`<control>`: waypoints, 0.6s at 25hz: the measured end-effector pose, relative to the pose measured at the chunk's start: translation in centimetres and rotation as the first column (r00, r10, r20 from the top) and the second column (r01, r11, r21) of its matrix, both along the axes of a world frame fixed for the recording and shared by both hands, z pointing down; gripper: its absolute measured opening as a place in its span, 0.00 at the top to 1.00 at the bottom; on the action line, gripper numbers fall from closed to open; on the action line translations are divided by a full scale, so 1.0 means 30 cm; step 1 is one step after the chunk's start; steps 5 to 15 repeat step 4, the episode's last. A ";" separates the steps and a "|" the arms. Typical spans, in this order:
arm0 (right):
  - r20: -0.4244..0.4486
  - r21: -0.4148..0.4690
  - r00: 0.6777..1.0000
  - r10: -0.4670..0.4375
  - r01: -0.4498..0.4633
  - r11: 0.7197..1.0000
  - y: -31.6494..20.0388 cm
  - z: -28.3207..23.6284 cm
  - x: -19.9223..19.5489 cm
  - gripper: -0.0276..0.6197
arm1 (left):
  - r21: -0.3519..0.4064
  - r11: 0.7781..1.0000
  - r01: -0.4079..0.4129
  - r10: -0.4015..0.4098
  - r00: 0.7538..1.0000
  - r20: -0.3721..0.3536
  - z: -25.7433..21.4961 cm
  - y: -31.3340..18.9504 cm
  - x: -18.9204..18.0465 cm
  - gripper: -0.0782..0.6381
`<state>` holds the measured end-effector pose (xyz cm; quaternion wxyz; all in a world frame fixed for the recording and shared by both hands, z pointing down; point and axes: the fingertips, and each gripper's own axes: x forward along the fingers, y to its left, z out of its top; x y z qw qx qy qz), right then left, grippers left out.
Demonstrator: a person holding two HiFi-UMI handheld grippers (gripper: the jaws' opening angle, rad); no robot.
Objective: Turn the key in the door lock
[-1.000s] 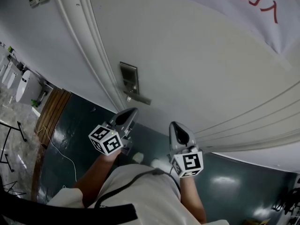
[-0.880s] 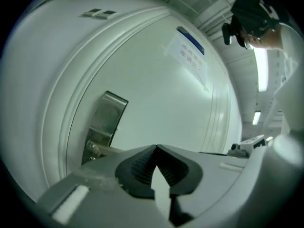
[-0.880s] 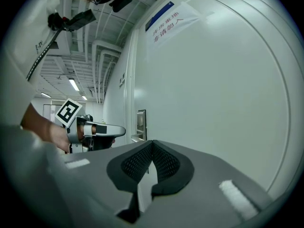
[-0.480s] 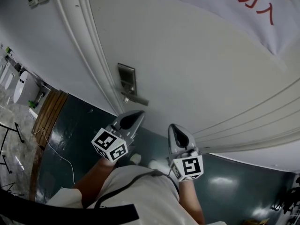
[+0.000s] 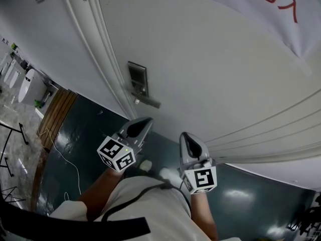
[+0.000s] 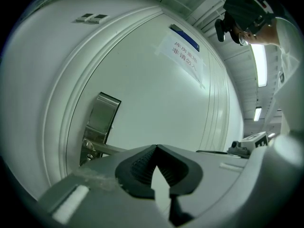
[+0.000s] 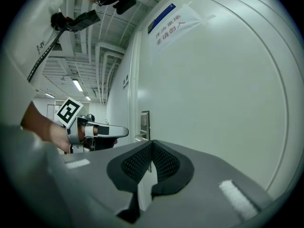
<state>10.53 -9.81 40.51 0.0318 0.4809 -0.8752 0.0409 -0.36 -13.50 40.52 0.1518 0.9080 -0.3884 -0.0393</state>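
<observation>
Our left gripper (image 6: pixel 156 147) has its jaws pressed together with nothing between them. It points level at the door (image 5: pixel 210 69), its tips near the lock plate (image 5: pixel 138 78) but clear of it. Our right gripper (image 7: pixel 152 143) is closed on nothing as well and sits beside the left one, further along the door from the lock. The lock plate is a metal rectangle at the door's edge, just beside the frame mouldings, with a lever handle (image 5: pixel 148 102) sticking out at its lower end. Under the root of the handle we see a small bright spot, too small for us to tell whether it is a key or only the keyhole. Higher on the door hangs a white notice (image 5: pixel 281 14) printed in red Chinese characters. Its lower line seems to read 非请勿入, the upper line is too small for us to read, and the head view cuts the sheet off at its top edge. Above the notice sits a blue strip (image 6: pixel 185 36) whose wording we cannot make out.
</observation>
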 end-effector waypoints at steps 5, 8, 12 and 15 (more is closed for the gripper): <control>-0.007 0.005 1.000 -0.016 0.016 1.000 0.006 -0.003 0.013 0.95 | -0.007 1.000 0.021 -0.021 1.000 0.004 0.009 0.014 0.017 0.89; -0.007 0.005 1.000 -0.016 0.016 1.000 0.006 -0.003 0.013 0.95 | -0.007 1.000 0.021 -0.021 1.000 0.004 0.009 0.014 0.017 0.89; -0.007 0.005 1.000 -0.016 0.016 1.000 0.006 -0.003 0.013 0.95 | -0.007 1.000 0.021 -0.021 1.000 0.004 0.009 0.014 0.017 0.89; -0.007 0.005 1.000 -0.016 0.016 1.000 0.006 -0.003 0.013 0.95 | -0.007 1.000 0.021 -0.021 1.000 0.004 0.009 0.014 0.017 0.89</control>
